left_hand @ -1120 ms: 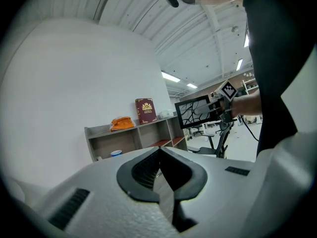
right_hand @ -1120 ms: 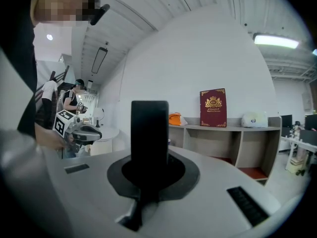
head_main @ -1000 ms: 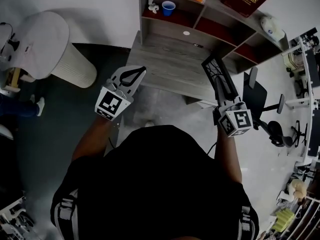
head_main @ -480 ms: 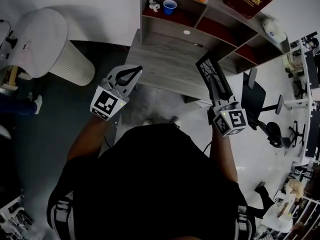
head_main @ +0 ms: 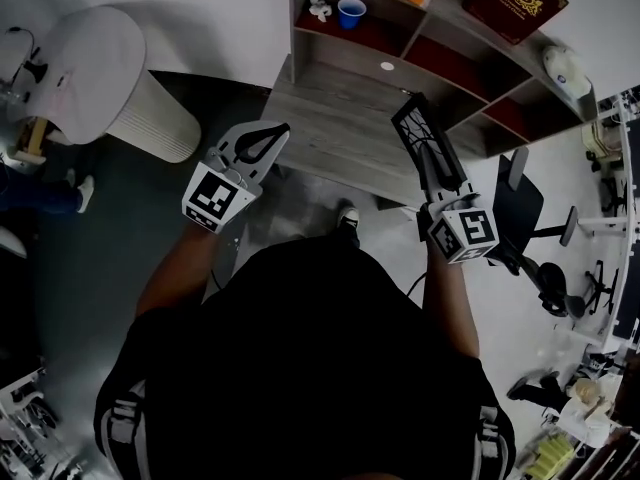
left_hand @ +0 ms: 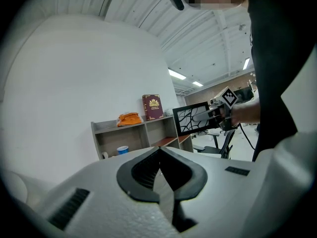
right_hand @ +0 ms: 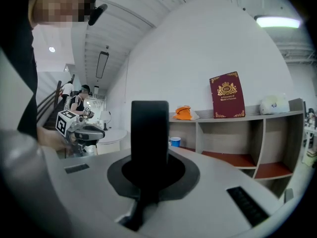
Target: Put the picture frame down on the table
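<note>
The left gripper hangs over the left edge of the worktop, and its fingers are pressed together with nothing between them. To the right, the picture frame is held up on its edge over the right part of the worktop, in front of the shelf. The fingers of the right gripper are closed tightly on its near edge.
</note>
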### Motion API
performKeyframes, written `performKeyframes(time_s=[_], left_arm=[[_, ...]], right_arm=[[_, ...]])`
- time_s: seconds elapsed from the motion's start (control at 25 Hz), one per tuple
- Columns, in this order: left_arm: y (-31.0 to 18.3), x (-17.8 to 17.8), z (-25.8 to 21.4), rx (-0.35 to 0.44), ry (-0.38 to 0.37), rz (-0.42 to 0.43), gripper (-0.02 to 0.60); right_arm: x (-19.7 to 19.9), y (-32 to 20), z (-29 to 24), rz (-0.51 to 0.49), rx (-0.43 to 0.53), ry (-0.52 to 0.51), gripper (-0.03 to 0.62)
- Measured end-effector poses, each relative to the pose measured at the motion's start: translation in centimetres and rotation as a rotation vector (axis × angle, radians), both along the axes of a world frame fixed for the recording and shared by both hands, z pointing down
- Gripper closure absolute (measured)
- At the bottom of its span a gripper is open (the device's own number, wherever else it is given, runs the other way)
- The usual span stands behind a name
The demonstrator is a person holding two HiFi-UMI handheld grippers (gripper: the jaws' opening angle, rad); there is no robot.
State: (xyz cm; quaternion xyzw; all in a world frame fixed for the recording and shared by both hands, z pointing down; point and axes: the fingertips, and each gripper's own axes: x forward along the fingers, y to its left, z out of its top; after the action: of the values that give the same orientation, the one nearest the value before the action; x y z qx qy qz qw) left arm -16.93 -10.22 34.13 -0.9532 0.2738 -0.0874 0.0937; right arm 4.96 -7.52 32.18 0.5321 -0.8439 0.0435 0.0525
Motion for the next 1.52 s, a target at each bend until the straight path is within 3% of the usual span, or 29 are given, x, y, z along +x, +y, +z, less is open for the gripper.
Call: performKeyframes(time_s=[0.24, 0.52, 1.52], left_arm=[[-2.0, 1.0, 0.0, -0.015, -0.01, -0.046, 0.565], [-4.4, 2.6, 1.0, -0.074, 0.014, -0.088, 0.565], [-11.0, 5.8, 7.5, -0.208, -0.064, -0.242, 0.565]], right_arm=[[1.1, -3.5, -0.3, -0.05, 0.003, -0.016, 0.576], [2.7, -7.5, 2.2, -0.1, -0.055, -0.033, 0.575], [4.6, -17.5, 13.3, -0.255, -0.284, -0.101, 0.576]])
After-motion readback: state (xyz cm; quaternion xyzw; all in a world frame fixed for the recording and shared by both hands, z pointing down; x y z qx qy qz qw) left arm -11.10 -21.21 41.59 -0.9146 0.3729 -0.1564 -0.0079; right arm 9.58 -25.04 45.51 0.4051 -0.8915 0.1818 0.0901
